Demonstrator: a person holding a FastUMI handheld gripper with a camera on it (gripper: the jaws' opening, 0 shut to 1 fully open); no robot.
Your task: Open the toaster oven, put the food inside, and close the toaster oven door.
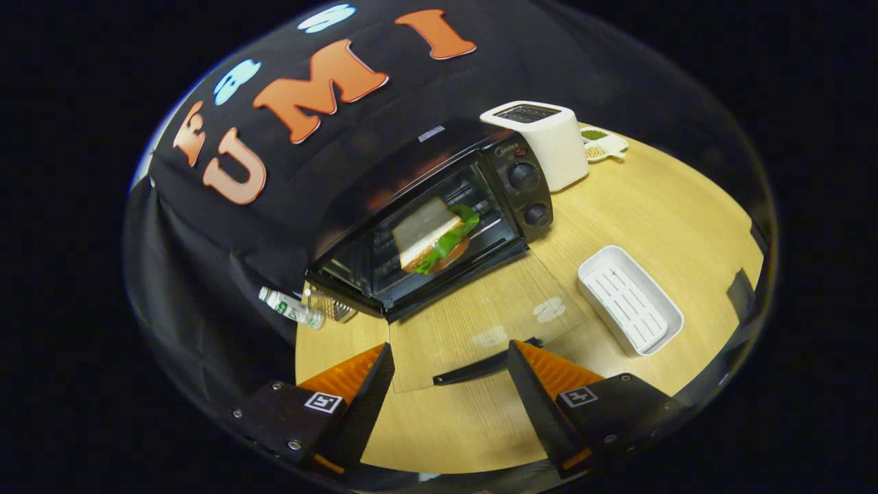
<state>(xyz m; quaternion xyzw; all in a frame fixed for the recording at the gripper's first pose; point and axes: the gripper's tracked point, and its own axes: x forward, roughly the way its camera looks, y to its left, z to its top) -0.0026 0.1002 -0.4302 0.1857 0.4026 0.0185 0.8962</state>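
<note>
The black toaster oven (pixel 521 185) stands at the back of the wooden table with its glass door (pixel 480 309) folded down flat toward me. Inside, on the rack, lies a sandwich (pixel 432 237) with white bread, green lettuce and a reddish filling. The door's black handle (pixel 473 370) lies low between my fingers, its right end close to the right finger. My gripper (pixel 451 345) is open and holds nothing; neither finger presses on the handle.
An empty white ribbed tray (pixel 631 298) sits on the table (pixel 651 213) right of the door. A white slot toaster (pixel 542 140) and a small dish (pixel 603 144) stand beyond the oven's right side. A small bottle (pixel 291 307) lies left of the oven.
</note>
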